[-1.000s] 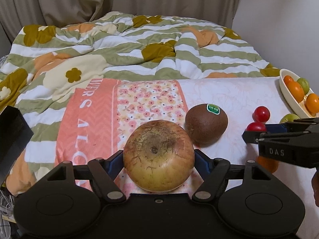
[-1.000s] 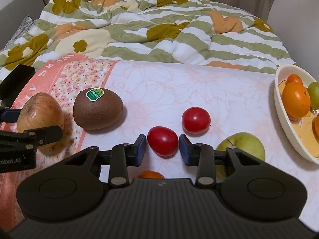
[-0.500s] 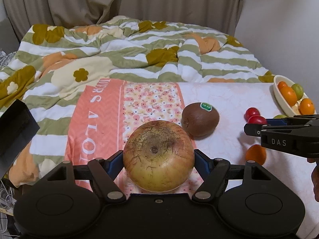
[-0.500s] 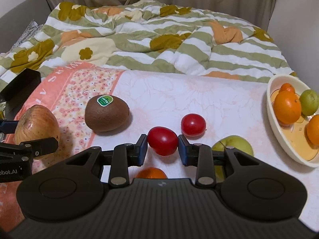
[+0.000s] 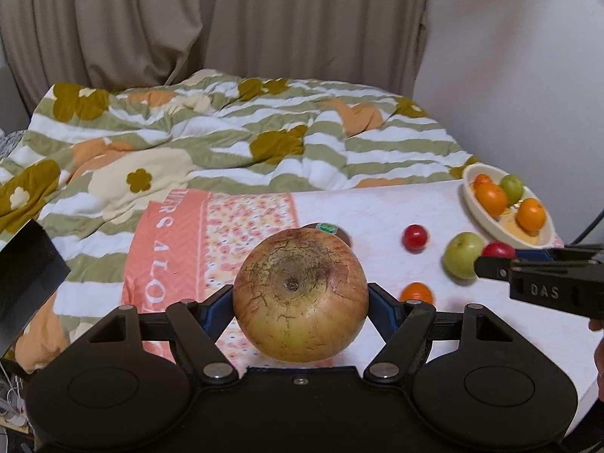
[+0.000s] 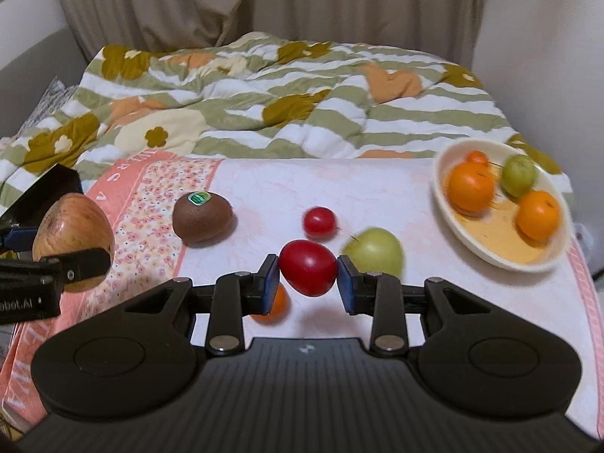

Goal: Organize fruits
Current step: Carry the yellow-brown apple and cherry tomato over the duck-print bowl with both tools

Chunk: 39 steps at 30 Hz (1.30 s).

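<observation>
Left tool (image 5: 300, 302) grips apple (image 5: 300, 296); right tool (image 6: 307, 277) grips tomato (image 6: 307, 268), apparently airborne.

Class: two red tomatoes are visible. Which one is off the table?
The larger oval tomato, clamped in the right gripper; the smaller round tomato lies on the cloth behind it.

Both cameras are sitting on the tools, looking forward and down along the fingers over the bed. The left view is facing across the bed toward the curtain, with its own tool (image 5: 300, 304) filling the lower frame and the apple (image 5: 300, 296) very near the lens. The right view is looking the same way from a spot further right, its tool (image 6: 307, 275) low in the frame. Each view is catching the other tool at its edge. Both are sharing the kiwi (image 6: 202, 217), the green apple (image 6: 373, 251), the bowl (image 6: 445, 204) and the quilt (image 6: 264, 105).
</observation>
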{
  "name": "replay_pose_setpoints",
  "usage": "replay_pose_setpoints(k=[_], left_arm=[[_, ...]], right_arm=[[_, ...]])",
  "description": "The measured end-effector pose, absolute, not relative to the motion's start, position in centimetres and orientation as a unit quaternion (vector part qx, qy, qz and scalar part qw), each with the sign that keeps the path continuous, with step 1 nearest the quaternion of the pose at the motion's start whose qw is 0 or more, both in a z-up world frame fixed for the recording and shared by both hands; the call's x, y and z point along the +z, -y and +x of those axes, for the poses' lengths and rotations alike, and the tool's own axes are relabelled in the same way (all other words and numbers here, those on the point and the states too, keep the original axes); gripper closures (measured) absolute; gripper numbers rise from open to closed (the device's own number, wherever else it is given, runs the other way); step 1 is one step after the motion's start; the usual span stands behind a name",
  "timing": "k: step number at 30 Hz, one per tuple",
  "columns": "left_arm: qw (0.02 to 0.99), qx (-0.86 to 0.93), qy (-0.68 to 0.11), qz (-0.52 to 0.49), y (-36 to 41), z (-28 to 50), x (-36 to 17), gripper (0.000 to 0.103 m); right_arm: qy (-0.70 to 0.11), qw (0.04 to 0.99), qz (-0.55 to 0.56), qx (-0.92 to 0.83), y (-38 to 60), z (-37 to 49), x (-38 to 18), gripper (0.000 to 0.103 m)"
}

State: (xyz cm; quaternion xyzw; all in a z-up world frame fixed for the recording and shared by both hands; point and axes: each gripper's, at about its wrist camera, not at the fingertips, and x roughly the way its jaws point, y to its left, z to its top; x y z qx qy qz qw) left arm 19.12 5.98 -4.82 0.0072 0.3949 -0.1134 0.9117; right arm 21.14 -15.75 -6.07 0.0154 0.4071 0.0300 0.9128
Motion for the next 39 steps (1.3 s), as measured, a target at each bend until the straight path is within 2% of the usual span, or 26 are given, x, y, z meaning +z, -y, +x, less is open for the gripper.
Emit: replay_pose_setpoints(k=[16,25,39], left_arm=[[0.921,-0.146,-0.361,0.013,2.7,17.0,-1.2,0.026],[0.928,-0.122,-0.352,-0.007,10.9,17.2,-0.6,0.026],[0.92,-0.125,-0.37,0.005,21.8,20.8,-2.3,0.026]], right_arm=[[-0.389,0.919,0.061,-0.026,27.6,16.0,-3.0,0.055],[-0.381,0.924,0.031,0.018,35.9,17.6,-1.8,0.055],[-0.388,0.919,0.018,0.06,45.2,22.4,-3.0,0.055]])
